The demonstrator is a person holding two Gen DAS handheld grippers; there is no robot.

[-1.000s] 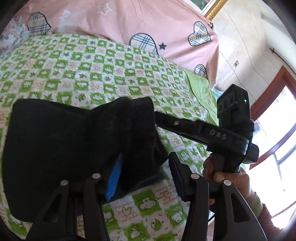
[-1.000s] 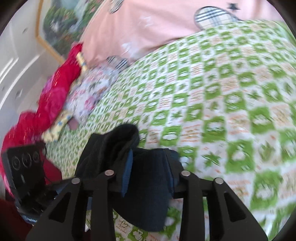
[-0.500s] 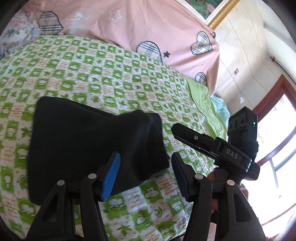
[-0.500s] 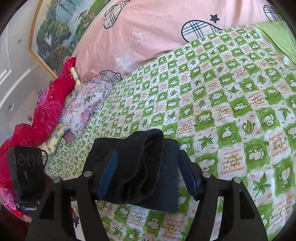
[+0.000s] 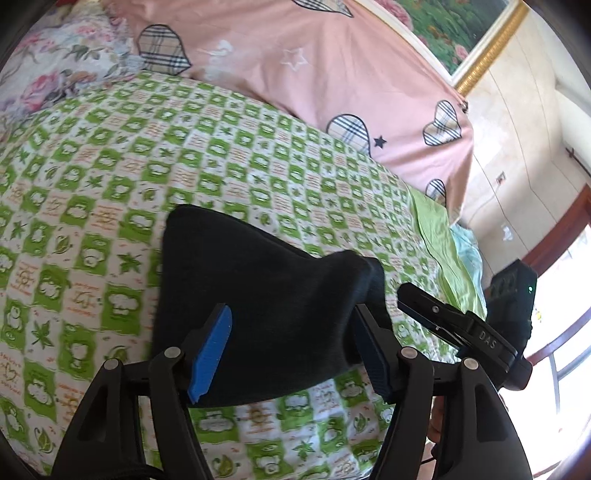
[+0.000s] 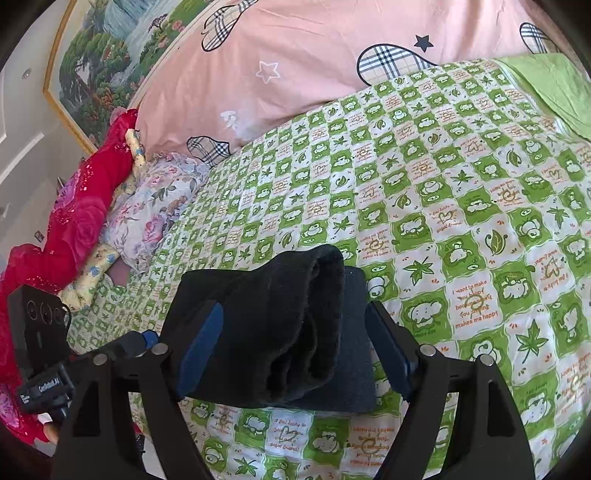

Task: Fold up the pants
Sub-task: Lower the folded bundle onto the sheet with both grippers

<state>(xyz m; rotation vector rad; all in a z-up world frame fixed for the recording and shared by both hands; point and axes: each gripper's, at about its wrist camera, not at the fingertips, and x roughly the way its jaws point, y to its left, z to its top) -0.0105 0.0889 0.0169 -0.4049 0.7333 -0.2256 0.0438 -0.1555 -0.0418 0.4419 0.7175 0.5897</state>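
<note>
Pants (image 5: 266,295) lie folded; both grippers have released.

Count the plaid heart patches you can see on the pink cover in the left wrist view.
5: one at upper left, one cut off at the top edge, one mid-right, one far right, one low near the cover's corner. More may lie outside the frame.
</note>
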